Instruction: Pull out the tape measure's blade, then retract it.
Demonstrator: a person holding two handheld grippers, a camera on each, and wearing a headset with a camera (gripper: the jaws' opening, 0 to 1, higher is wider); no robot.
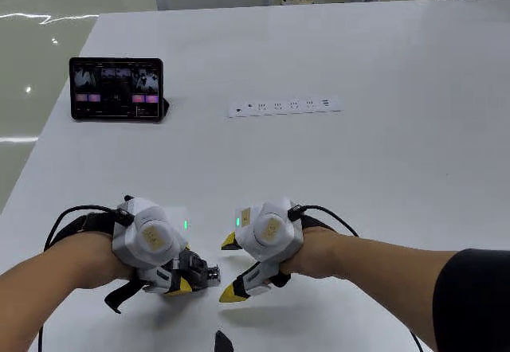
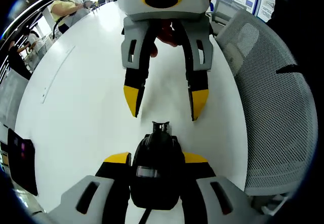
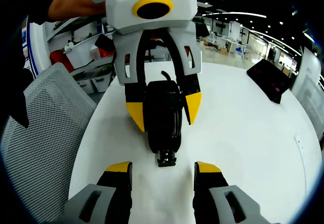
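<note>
The tape measure (image 2: 157, 183) is clamped by the left gripper (image 2: 156, 158). The right gripper (image 2: 164, 105), jaws parted, is seen at twelve o'clock, seemingly not touching it.

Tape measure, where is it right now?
In the head view the tape measure is near the front edge of the table, clamped in the left gripper, with the open right gripper facing it from the right.

The left tongs (image 2: 157, 158), at 6 o'clock, clamp a black tape measure (image 2: 157, 176), its blade hook (image 2: 161, 127) pointing toward 12 o'clock. There the right tongs (image 2: 165, 104) face it, jaws apart, above the white bench (image 2: 76, 107). A mesh chair (image 2: 273, 107) stands at 3 o'clock.
</note>
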